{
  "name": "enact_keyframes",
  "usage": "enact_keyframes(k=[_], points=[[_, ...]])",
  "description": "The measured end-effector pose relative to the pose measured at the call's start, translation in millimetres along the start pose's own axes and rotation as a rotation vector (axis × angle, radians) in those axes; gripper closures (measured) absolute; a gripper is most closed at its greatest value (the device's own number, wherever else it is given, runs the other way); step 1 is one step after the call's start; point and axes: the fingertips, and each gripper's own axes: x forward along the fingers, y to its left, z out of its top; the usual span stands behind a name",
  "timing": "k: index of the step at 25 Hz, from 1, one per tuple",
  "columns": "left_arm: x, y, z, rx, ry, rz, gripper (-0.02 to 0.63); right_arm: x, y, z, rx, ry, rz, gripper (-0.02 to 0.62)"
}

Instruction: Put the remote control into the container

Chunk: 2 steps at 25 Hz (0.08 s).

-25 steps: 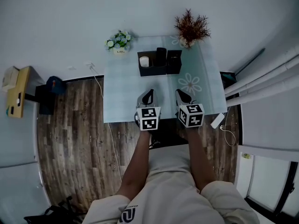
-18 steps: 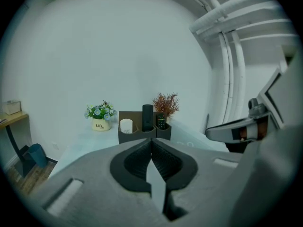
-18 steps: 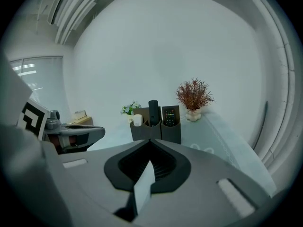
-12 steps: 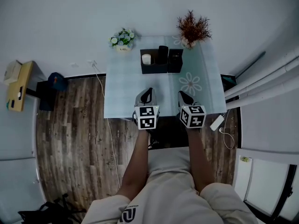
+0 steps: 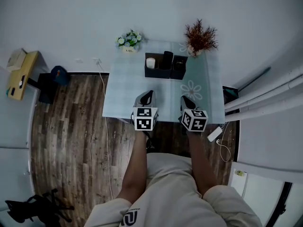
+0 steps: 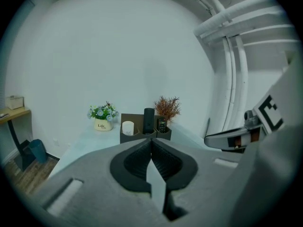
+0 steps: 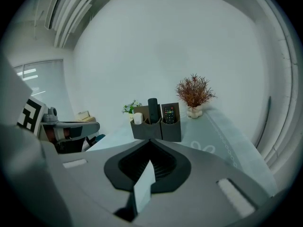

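A dark container with compartments stands at the far side of the pale table. A remote control with coloured buttons stands upright in its right compartment. A taller black remote stands in the middle one, and a white cylinder sits in the left one. My left gripper and right gripper hover side by side over the table's near edge, well short of the container. Both are shut with nothing between their jaws.
A small pot of flowers stands at the table's back left and a reddish dried plant at the back right. A wooden side table and a blue bin sit on the floor to the left. White pipes run along the right.
The table and container have slid slightly farther away and to the right in the head view. Both grippers have come back towards the near edge and stay shut.
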Motion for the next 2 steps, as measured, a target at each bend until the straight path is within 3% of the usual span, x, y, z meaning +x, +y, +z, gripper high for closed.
enact_keyframes(k=[2], points=[[-4.3, -1.8, 1.8, -0.020, -0.014, 0.017, 0.601, -2.5, -1.0, 2.3, -0.018, -0.003, 0.005, 0.597]])
